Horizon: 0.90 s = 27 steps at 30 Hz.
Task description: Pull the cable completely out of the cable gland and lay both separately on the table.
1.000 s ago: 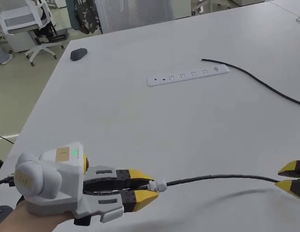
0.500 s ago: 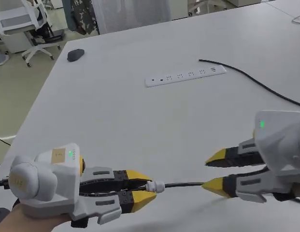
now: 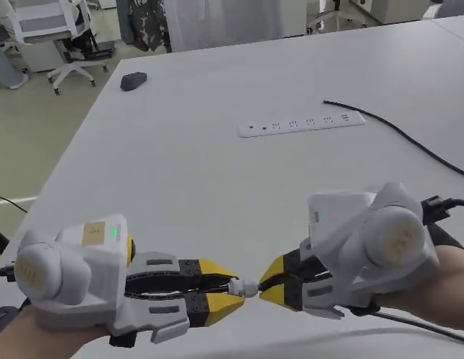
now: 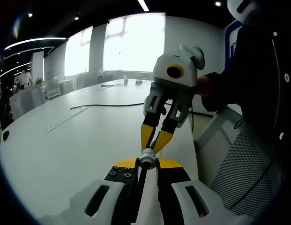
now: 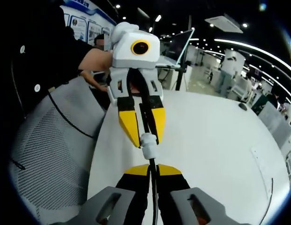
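Note:
A small white cable gland (image 3: 243, 286) is held just above the white table (image 3: 217, 187), with my left gripper (image 3: 232, 288) shut on it from the left. A black cable (image 5: 153, 185) comes out of the gland (image 5: 149, 142) and passes between the yellow tips of my right gripper (image 3: 270, 280), which is shut on it right beside the gland. The two grippers point at each other, tips nearly touching. In the left gripper view the gland (image 4: 147, 159) sits between my own tips (image 4: 148, 163). The cable's slack (image 3: 411, 321) trails off behind the right gripper.
A white power strip (image 3: 301, 123) lies at mid-table, its black lead (image 3: 400, 133) running off to the right. A dark mouse (image 3: 133, 81) sits near the far left edge. Office chairs (image 3: 63, 45) stand on the floor beyond the table's left edge.
My right gripper has come in from the right along the cable, up to the gland, and closed on the cable. The left gripper has kept its hold.

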Each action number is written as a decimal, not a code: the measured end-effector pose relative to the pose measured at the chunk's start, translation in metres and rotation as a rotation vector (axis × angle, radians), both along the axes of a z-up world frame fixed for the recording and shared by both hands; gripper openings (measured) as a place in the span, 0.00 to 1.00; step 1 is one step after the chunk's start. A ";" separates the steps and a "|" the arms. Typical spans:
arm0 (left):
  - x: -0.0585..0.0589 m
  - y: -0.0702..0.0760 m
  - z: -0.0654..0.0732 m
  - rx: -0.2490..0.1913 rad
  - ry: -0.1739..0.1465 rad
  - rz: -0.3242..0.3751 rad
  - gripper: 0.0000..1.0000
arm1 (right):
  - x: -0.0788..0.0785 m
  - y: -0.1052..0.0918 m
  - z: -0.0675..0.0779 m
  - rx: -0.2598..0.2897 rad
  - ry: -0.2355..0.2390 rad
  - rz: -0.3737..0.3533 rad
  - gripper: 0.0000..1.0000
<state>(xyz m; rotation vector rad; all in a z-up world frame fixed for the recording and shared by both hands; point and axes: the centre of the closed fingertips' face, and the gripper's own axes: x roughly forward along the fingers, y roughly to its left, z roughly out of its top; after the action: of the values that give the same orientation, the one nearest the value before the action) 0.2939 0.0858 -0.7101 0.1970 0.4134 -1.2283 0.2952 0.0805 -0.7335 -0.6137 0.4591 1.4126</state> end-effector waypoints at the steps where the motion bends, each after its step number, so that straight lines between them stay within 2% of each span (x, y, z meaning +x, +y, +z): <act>1: -0.002 0.003 -0.001 -0.008 0.013 0.002 0.15 | -0.006 0.002 0.001 -0.006 0.007 0.021 0.00; 2: -0.001 0.008 -0.001 0.003 -0.013 0.013 0.15 | -0.005 0.005 0.002 -0.002 -0.009 0.015 0.00; 4: -0.005 0.013 0.001 -0.007 -0.001 0.020 0.15 | -0.007 0.008 0.003 -0.006 -0.014 0.029 0.00; 5: -0.005 0.016 0.002 -0.006 -0.010 0.028 0.15 | -0.007 0.009 0.003 -0.007 -0.014 0.027 0.00; 7: -0.007 0.024 0.003 -0.014 -0.002 0.048 0.15 | -0.008 0.010 0.003 -0.016 -0.011 0.032 0.00; 9: -0.009 0.036 0.005 -0.011 -0.013 0.078 0.15 | -0.008 0.009 0.002 -0.029 -0.019 0.031 0.00; 15: -0.021 0.074 0.006 -0.042 -0.010 0.183 0.15 | -0.008 0.012 0.002 -0.054 -0.019 0.049 0.00; 17: -0.024 0.082 0.007 -0.053 -0.028 0.209 0.15 | -0.009 0.015 0.003 -0.054 -0.015 0.053 0.00; 19: -0.029 0.090 0.006 -0.074 -0.007 0.229 0.15 | -0.010 0.020 0.003 -0.057 -0.001 0.058 0.00; 21: -0.031 0.101 -0.002 -0.050 -0.015 0.259 0.15 | -0.011 0.025 0.002 -0.075 -0.011 0.076 0.00; 22: -0.033 0.105 -0.002 -0.062 -0.005 0.264 0.15 | -0.012 0.027 0.001 -0.083 -0.017 0.083 0.00; 24: -0.033 0.117 -0.002 -0.074 -0.018 0.306 0.15 | -0.012 0.031 0.000 -0.097 -0.021 0.096 0.00; 25: -0.036 0.121 0.000 -0.104 -0.004 0.317 0.15 | -0.013 0.035 0.001 -0.090 -0.017 0.103 0.00; 27: -0.037 0.127 -0.001 -0.113 -0.014 0.336 0.15 | -0.015 0.043 0.002 -0.091 -0.014 0.115 0.00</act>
<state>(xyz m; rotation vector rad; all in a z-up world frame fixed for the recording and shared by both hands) 0.2571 0.2125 -0.7108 0.0363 0.3473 -0.9158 0.2807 0.1235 -0.7314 -0.7331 0.4855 1.5020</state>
